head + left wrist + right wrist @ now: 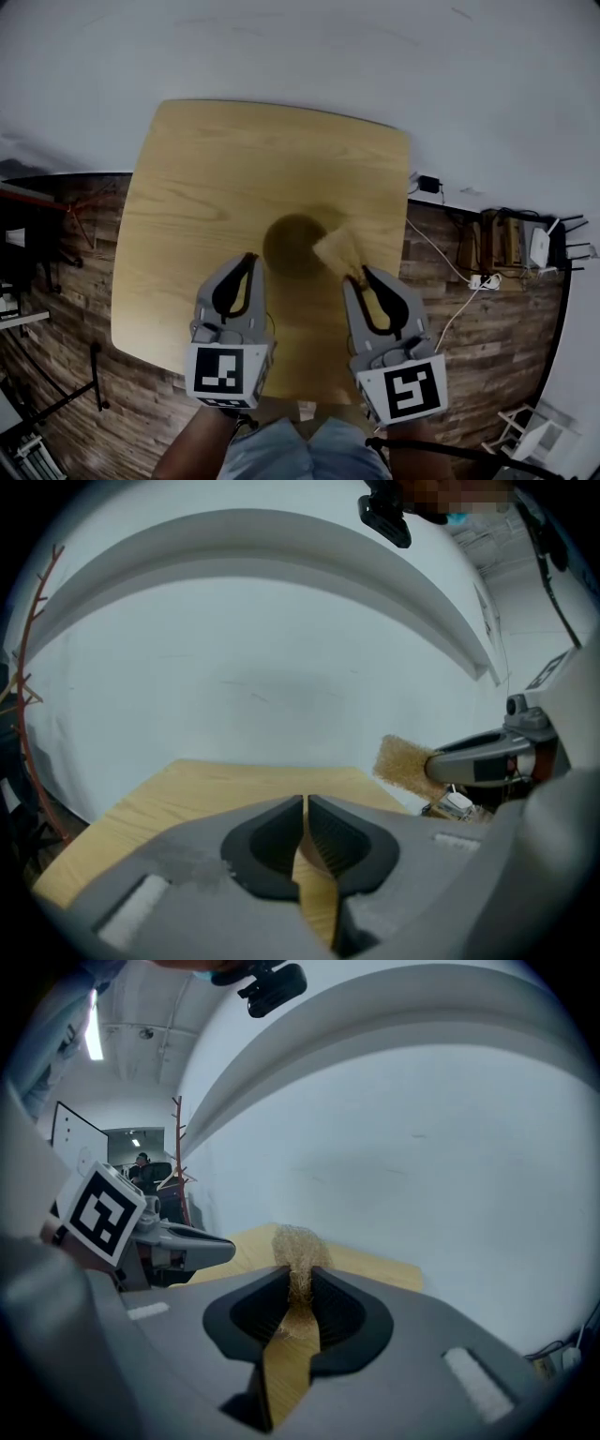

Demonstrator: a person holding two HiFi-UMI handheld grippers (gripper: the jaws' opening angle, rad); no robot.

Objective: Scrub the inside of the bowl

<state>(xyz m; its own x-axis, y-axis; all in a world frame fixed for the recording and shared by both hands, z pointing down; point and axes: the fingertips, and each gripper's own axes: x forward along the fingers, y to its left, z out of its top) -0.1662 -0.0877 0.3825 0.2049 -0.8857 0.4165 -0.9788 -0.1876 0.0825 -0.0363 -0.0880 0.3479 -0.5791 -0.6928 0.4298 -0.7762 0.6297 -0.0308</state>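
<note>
Head view: a light wooden table (187,187) seen from steeply above, its far edge against a pale wall (300,47); both tools are held over its near half.
Bowl: a dark, round bowl (286,246) sits on the table near its middle, just ahead of the two sets of jaw tips and between them.
Scrub pad: a tan, coarse-fibred scrub pad (337,251) overlaps the bowl's right rim as seen from above. Whether it touches the bowl cannot be told.
Right gripper: the right gripper (361,274) has its jaws pinched on the scrub pad. In the right gripper view the pad is squeezed thin between the pads and fans out beyond the tips.
Left gripper: the left gripper (249,261) has its jaws pressed together with only a hairline slit between them. The left gripper view shows nothing held there, and the tips point toward the bowl's left side.
Relation of tools: the two grippers lie side by side and apart, each with its marker cube toward the person.
Left gripper view: the pad-bearing tool shows at the right, above the table's edge.
Surroundings: a dark plank floor (487,328) surrounds the table; a white power strip (483,280) with its cable lies on it at the right.
Person: denim-clad legs (300,455) show at the bottom edge.
</note>
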